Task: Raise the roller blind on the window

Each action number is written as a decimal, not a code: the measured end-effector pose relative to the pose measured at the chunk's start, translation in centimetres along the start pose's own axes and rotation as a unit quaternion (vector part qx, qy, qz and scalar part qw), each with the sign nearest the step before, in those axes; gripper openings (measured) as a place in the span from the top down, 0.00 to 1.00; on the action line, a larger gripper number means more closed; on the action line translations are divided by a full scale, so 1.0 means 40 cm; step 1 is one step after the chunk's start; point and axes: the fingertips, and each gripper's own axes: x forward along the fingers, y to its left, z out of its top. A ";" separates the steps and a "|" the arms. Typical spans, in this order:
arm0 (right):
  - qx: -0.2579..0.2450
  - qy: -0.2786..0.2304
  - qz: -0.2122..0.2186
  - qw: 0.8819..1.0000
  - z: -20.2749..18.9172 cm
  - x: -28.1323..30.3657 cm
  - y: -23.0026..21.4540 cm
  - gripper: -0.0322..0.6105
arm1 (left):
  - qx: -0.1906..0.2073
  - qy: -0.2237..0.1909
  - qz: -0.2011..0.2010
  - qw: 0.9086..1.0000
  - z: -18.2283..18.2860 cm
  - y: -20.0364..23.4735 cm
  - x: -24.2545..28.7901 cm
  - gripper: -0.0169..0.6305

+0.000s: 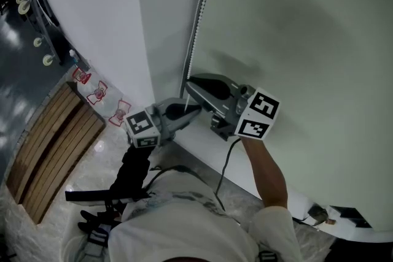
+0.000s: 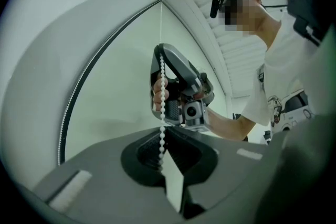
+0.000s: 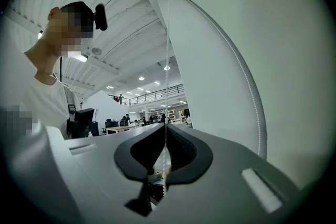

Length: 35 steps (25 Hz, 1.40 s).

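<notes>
Right gripper view, right gripper point(image 3: 164, 132) pinching bead chain point(image 3: 166, 81), office hall point(image 3: 139, 113) beyond

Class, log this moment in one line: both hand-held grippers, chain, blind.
left hand-held gripper: shut on bead chain | right hand-held gripper: shut on bead chain higher up | roller blind: down

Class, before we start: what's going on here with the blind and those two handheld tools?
A person at a window holds a claw in each hand and works the bead chain of the roller blind. The left claw and the right claw are both shut on the same strand, with the right one higher up. The blind's fabric hangs down beside them.
</notes>
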 end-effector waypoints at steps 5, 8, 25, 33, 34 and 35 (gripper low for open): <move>-0.021 -0.013 -0.014 1.000 0.028 0.003 -0.020 0.79 | 0.001 -0.001 -0.003 1.000 0.000 -0.005 0.000 0.98; -0.025 -0.031 -0.010 0.999 0.087 0.012 -0.027 0.72 | 0.001 -0.001 -0.004 1.000 -0.001 -0.005 0.001 0.98; -0.118 -0.084 0.025 0.989 0.491 0.078 -0.036 0.77 | 0.001 0.002 0.003 1.000 0.007 -0.001 0.007 0.98; -0.120 -0.081 0.030 0.989 0.505 0.084 -0.029 0.91 | 0.002 0.005 0.006 1.000 -0.004 -0.003 0.006 0.98; -0.117 -0.080 0.032 0.989 0.504 0.085 -0.027 0.92 | 0.001 0.005 0.007 1.000 -0.004 -0.003 0.007 0.98; -0.113 -0.079 0.034 0.990 0.504 0.085 -0.026 0.92 | 0.001 0.005 0.007 1.000 -0.004 -0.003 0.007 0.98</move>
